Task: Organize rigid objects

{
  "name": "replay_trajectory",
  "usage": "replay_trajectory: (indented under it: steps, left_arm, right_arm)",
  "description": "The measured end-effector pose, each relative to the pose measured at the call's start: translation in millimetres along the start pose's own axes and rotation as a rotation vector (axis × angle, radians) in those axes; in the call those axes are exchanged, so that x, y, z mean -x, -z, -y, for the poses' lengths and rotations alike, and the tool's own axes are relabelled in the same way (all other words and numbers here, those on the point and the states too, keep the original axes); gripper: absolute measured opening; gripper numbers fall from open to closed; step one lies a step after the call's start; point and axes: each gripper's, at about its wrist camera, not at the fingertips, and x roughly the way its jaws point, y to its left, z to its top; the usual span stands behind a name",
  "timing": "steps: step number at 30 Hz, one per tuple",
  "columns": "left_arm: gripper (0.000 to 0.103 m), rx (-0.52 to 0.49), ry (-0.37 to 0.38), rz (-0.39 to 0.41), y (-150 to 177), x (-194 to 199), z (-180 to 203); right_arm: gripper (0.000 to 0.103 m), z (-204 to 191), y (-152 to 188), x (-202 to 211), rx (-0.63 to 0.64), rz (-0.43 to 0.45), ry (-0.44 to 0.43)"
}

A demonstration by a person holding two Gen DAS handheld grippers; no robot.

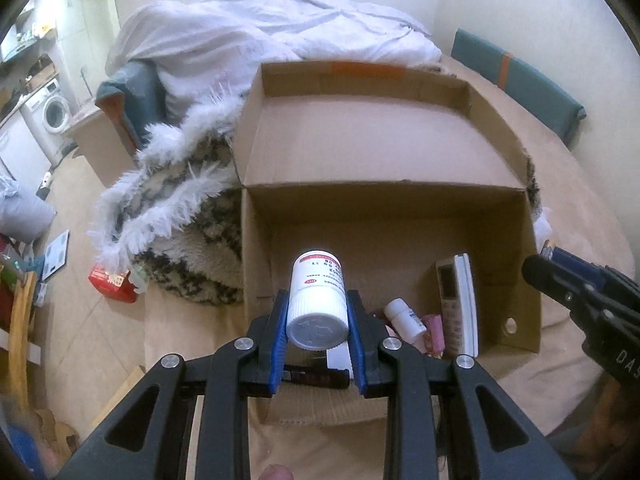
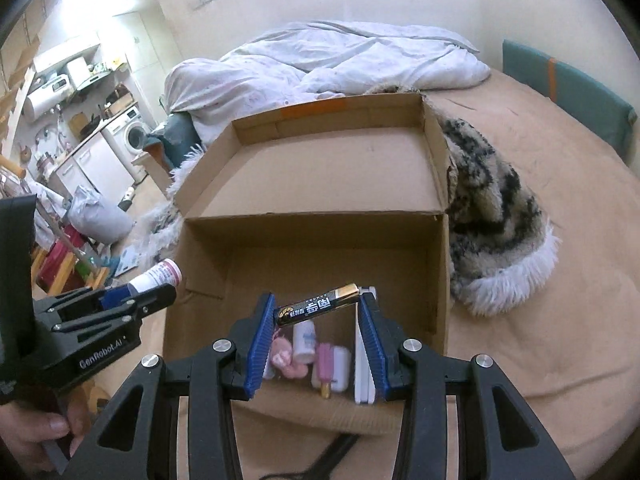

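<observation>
The left gripper (image 1: pixel 318 322) is clamped on a white pill bottle (image 1: pixel 318 298), its blue pads pressing the ribbed cap end from both sides, so the bottle's long axis runs forward along the fingers with its base pointing toward the far wall of the cardboard box (image 1: pixel 528 240). The right gripper (image 2: pixel 316 320) pinches a black-and-gold AA battery (image 2: pixel 318 305) between its blue pads — the battery lies crosswise, spanning pad to pad, its gold end tilted up toward the right finger. Both loads hang above the box's near compartment, the bottle over its left half and the battery over its right half, directly above the things already lying there: a small white bottle (image 2: pixel 305 340), a pink soft toy (image 2: pixel 282 356), a pink-and-white case (image 2: pixel 332 366) and a white remote control (image 1: pixel 458 304) leaning on edge against the box's right side. The relation that matters is vertical — each item sits straight over the near compartment, not over the open lid tray (image 2: pixel 320 168) behind the box's dividing fold, which shows bare cardboard. By my reading the battery is nearer the pile and the right hand is better placed to release first; the bottle's drop spot to the left of the pile looks free. Beyond the box, a furry patterned garment (image 2: pixel 492 216) and white bedding (image 2: pixel 340 56) lie on the tan bed surface (image 2: pixel 560 300).
</observation>
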Motion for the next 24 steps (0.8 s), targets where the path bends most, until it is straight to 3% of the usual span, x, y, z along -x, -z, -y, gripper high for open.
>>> replay_trajectory:
  steps: [5,10,14,24]
  left_arm:
    - [0.024,-0.013,0.014,-0.008,2.5,-21.6,5.1]
    - [0.024,0.048,0.089,-0.072,13.2,-43.0,2.3]
    - [0.024,0.001,0.065,-0.071,16.5,-46.4,10.6]
    - [0.024,0.024,0.066,-0.150,20.8,-71.5,12.8]
  right_arm:
    - [0.044,7.4,5.3,-23.6,-0.037,-0.050,-0.011]
    - [0.044,7.5,17.4,-51.2,-0.061,-0.164,-0.007]
    - [0.044,10.8,30.4,-69.8,-0.102,-0.258,-0.021]
    - [0.044,14.2,35.7,-80.9,-0.117,-0.287,0.002]
